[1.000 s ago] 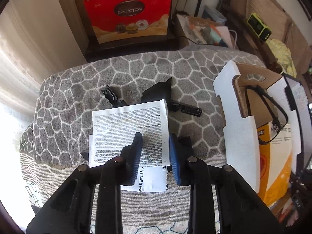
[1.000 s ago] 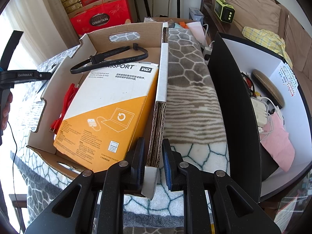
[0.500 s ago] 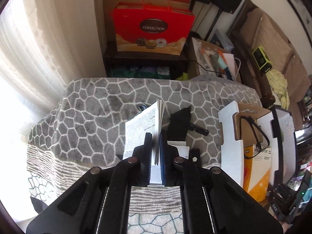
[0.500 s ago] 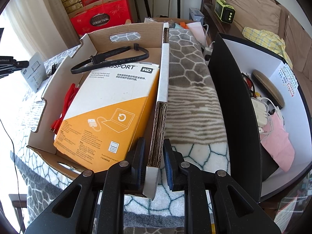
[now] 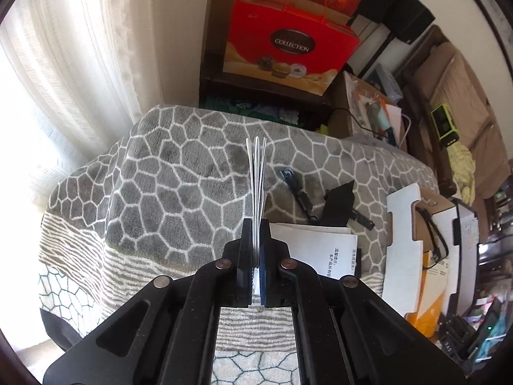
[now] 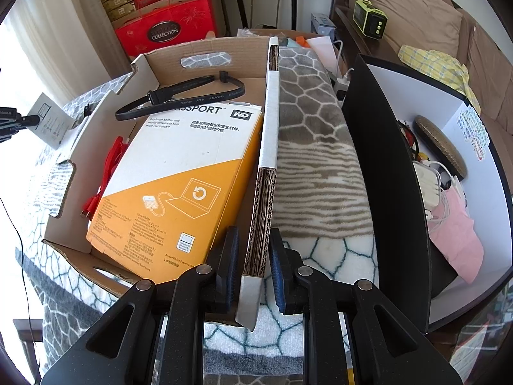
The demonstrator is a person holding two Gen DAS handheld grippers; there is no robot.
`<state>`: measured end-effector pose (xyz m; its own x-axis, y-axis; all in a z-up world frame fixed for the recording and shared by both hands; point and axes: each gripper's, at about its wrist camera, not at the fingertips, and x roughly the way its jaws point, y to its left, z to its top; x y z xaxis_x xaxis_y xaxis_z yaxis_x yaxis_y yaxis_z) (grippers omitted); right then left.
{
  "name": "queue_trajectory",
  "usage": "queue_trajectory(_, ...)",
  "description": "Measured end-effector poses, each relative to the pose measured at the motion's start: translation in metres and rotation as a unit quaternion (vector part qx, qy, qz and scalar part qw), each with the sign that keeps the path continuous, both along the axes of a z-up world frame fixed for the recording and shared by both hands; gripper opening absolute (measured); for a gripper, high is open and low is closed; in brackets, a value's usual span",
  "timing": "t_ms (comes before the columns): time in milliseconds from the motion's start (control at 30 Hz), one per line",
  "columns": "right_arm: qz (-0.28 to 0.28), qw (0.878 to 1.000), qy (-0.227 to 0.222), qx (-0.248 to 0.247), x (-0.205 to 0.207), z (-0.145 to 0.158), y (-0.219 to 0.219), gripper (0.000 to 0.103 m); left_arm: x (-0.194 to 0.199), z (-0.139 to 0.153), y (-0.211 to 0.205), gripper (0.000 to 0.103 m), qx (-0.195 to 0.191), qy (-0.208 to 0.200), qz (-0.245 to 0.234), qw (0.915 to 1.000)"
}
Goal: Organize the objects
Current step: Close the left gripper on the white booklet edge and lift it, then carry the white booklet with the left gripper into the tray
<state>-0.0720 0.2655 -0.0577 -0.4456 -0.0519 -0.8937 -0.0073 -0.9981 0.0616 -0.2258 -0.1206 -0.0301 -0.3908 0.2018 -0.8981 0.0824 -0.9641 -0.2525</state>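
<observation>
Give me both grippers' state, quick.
Left gripper: shut on the folded leaflet, lifted off the blanket.
Right gripper: shut on the cardboard box wall.

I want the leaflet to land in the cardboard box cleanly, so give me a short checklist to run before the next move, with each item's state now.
1. Left tongs shut on the folded leaflet: ok.
2. Leaflet lifted clear of the blanket: ok.
3. Right tongs steadying the cardboard box by its wall: cannot tell; small gaps show beside the pads.
4. Free room in the box: cannot tell; the orange package and black cable cover much of the floor.
5. Second paper still on the blanket: not ok, left to collect.
</observation>
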Motion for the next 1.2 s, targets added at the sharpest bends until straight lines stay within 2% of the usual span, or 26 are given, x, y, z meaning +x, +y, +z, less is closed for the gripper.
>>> queue_trajectory(300, 0.0, 1.0, 0.0, 0.0, 0.0, 0.0, 0.0, 0.019, 0.006, 0.035, 0.016, 0.002, 0.029, 0.051, 0.007, 0.9982)
queue_trajectory(533, 0.0, 1.0, -0.001, -0.002, 0.0, -0.001, 0.0, 0.019, 0.02, 0.058, 0.042, 0.002, 0.083, 0.078, -0.025, 0.9932)
queue_trajectory(633, -0.002, 1.0, -0.002, -0.005, -0.001, -0.002, 0.001, 0.019, 0.028, 0.06, 0.064, 0.002, 0.125, 0.07, -0.062, 0.9877)
queue_trajectory(833, -0.002, 1.0, -0.002, -0.006, -0.001, -0.002, 0.002, 0.019, 0.041, 0.048, 0.118, 0.002, 0.16, 0.045, -0.122, 0.9786)
queue_trajectory(933, -0.002, 1.0, -0.002, -0.007, -0.001, -0.002, 0.002, 0.019, 0.047, 0.043, 0.139, 0.002, 0.167, 0.038, -0.133, 0.9762)
queue_trajectory(1200, -0.003, 1.0, 0.0, -0.014, -0.001, -0.001, 0.003, 0.019, 0.072, 0.027, 0.18, 0.002, 0.218, 0.013, -0.161, 0.9624)
